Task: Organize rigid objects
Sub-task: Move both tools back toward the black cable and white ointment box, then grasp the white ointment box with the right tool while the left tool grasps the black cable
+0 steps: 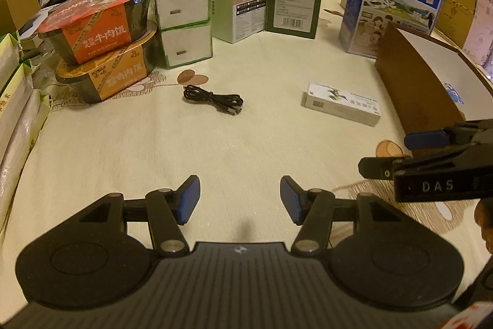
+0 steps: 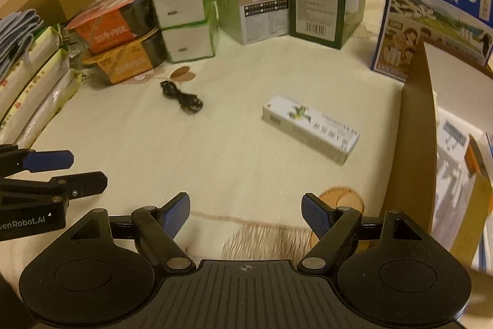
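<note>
Cream tablecloth (image 1: 246,128), boxes stacked along its far edge. Your left gripper (image 1: 239,199) hovers low over bare cloth, fingers spread wide, nothing between them. Your right gripper (image 2: 245,215) sits level beside it, likewise spread and empty. The small white carton (image 2: 311,128) lies flat ahead and slightly right of both, well apart from the fingertips. The coiled black cable (image 1: 213,98) lies ahead-left, near the stacked meal tubs (image 1: 101,42).
</note>
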A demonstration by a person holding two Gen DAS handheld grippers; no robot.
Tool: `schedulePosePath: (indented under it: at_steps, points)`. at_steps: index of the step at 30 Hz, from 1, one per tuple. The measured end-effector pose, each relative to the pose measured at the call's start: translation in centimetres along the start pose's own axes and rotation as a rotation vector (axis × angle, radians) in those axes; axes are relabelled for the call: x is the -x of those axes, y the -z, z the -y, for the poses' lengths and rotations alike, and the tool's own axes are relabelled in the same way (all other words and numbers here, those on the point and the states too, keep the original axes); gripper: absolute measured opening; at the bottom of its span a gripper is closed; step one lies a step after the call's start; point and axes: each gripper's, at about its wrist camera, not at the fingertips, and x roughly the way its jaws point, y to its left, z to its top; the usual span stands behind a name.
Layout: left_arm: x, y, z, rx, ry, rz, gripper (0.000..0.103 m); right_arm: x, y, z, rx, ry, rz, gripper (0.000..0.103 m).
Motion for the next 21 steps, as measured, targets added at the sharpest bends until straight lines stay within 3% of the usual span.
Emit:
schedulePosePath:
  at_steps: [8, 18, 21]
  points:
    - [-3.4, -2.1, -0.9, 0.029, -0.007, 0.002, 0.054, -3.6, -4.0, 1.6, 0.094, 0.014, -0.002, 0.077]
    - [-7.9, -4.4, -1.4, 0.059, -0.007, 0.005, 0.053, -9.7, -7.9, 3.6, 0.269, 0.057, -0.109, 0.077]
    - [-9.5, -4.8, -1.5, 0.064, -0.014, -0.008, 0.054, -11.2, -8.5, 4.2, 0.247, 0.046, -0.144, 0.077]
